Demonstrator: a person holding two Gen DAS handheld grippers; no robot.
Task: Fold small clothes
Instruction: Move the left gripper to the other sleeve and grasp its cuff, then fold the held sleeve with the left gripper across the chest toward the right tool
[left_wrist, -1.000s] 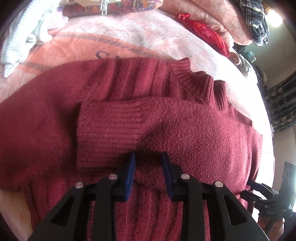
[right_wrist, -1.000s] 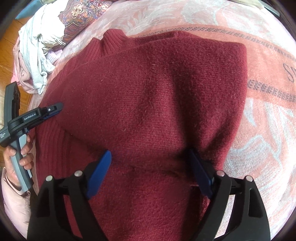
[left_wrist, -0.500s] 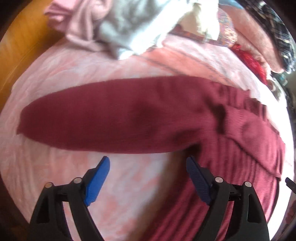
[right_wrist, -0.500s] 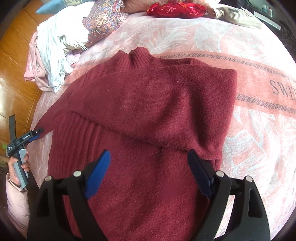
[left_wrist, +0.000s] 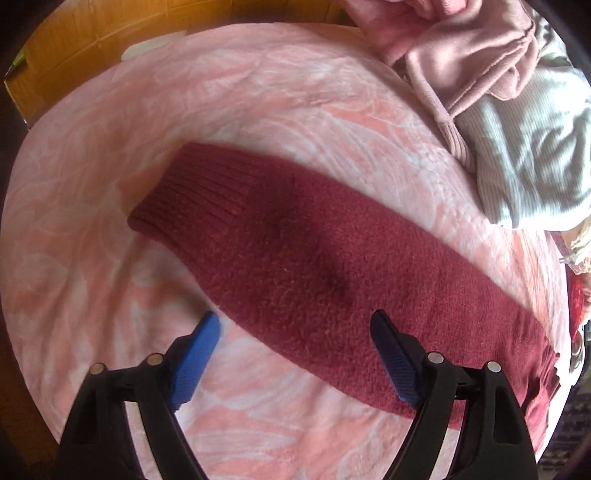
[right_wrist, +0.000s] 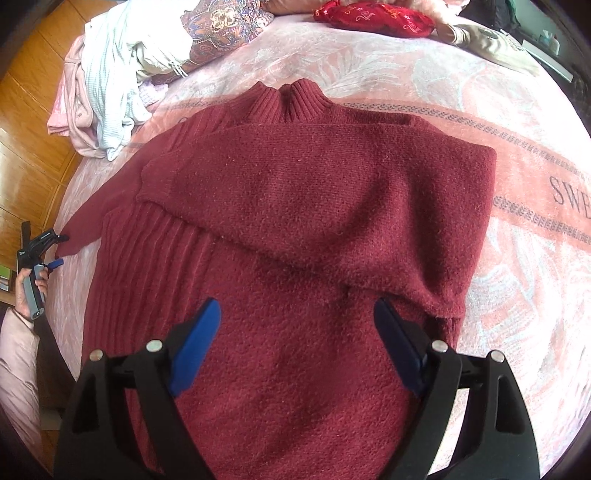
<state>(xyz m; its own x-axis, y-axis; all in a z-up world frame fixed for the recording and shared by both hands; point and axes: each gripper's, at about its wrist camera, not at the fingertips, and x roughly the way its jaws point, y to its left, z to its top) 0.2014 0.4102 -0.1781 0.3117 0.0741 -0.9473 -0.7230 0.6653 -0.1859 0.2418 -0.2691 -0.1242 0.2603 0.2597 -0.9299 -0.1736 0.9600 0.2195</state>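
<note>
**Sweater half folded: one sleeve in, one sleeve out**

Progress, as judged from the layout: the sweater (right_wrist: 295, 229) lies flat on the pink blanket (right_wrist: 517, 258), collar (right_wrist: 291, 99) at the far side, hem toward the right camera; the right sleeve (right_wrist: 332, 206) is already laid across the chest, cuff near the opposite shoulder; the left sleeve (left_wrist: 314, 266) is not yet folded, it stretches out sideways over the blanket with its ribbed cuff (left_wrist: 192, 199) at the far end; likely left to do: bring that sleeve in, then fold the body up from the hem.

Tools: left gripper (left_wrist: 291, 354) spread wide, holding nothing, poised just above the outstretched sleeve, one blue pad over the blanket and the other over the knit; in the right view it sits at the sleeve's cuff end, in the person's hand; right gripper (right_wrist: 295, 343) also spread, empty, hovering over the lower body of the sweater; whether either pad touches the cloth, cannot tell.

Look of the garment: dark red, fuzzy knit, thick; ribbed collar, cuffs and side panel; lies fairly smooth, soft bulge where the folded sleeve turns at the right edge; sleeve on the left flat and unwrinkled.

Surroundings: pile of clothes (right_wrist: 110, 85) in pale pink and white at the blanket's corner, well apart from the sweater; red cushion (right_wrist: 373, 18) beyond the collar.
</note>
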